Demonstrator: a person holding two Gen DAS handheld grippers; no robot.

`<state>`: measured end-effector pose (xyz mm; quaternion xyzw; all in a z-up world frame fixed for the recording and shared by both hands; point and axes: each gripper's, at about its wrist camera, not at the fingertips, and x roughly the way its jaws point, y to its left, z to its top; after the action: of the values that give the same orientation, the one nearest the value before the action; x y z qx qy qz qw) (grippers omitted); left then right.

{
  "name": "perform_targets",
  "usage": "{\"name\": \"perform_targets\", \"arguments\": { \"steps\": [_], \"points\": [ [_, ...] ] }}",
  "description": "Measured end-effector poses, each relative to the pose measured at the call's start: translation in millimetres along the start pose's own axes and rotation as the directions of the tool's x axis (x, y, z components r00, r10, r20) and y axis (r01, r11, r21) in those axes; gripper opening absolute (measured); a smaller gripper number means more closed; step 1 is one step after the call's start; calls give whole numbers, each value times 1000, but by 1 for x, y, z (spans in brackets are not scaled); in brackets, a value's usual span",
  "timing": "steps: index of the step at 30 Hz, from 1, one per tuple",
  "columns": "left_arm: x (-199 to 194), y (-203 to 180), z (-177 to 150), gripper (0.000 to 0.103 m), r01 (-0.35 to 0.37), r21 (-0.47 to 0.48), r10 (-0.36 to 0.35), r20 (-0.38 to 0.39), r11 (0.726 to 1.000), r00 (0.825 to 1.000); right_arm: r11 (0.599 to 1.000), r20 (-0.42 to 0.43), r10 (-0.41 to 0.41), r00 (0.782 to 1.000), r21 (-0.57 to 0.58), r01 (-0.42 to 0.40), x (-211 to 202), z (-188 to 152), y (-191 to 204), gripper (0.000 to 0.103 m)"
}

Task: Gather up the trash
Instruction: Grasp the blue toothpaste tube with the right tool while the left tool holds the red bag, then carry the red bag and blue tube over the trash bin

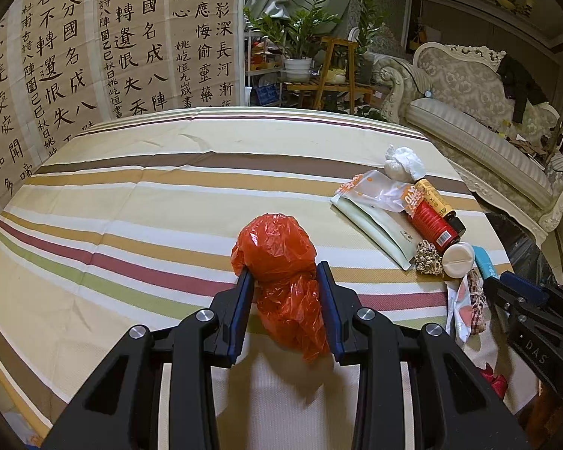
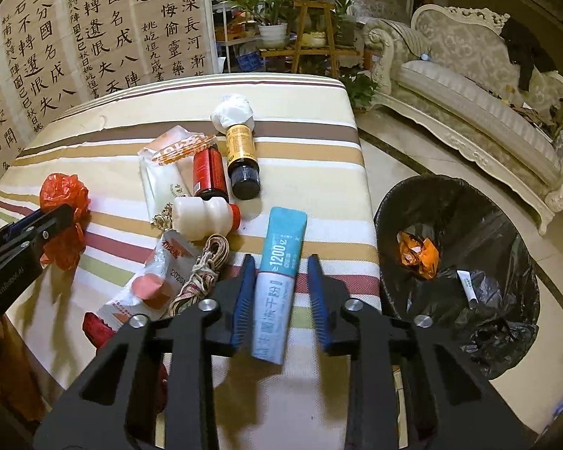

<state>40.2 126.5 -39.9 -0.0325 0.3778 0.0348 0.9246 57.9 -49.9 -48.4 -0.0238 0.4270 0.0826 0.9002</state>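
**Trash still on the table, bin waiting**

Trash lies in a heap on the striped table. The left gripper is squeezed on a red plastic bag, which sits on the cloth. The right gripper has its jaws apart, with a blue and white tube lying between them. One pad is against the tube. The other does not touch it yet.

The bin with its black liner stands on the floor at 3 o'clock from the tube. It already has some scraps inside.

What could go wrong? The tube is flat and smooth, so it might slip out if it is pinched on its thin edges. The red bag is soft and floppy, so a loose bit could snag or tear. The string bundle at 9 o'clock from the tube could get dragged along too.
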Motion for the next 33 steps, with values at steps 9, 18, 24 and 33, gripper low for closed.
{"name": "perform_targets", "arguments": {
  "steps": [9,18,24,33],
  "points": [
    [-6,-5,-1,35,-2,-1,2,22,1000,1000,1000,57,-2,998,12,2,-14,-2,-8,17],
    [-22,-36,3,35,47,41,-50,65,998,997,997,109,-37,993,64,30,-32,-1,-42,17],
    [-26,-75,7,35,101,102,-109,71,990,992,993,125,-69,990,108,56,-39,-4,-75,17],
    [-28,-144,14,34,167,208,-185,71,964,980,979,135,-127,983,179,102,-44,-6,-131,17]
  ]
}}
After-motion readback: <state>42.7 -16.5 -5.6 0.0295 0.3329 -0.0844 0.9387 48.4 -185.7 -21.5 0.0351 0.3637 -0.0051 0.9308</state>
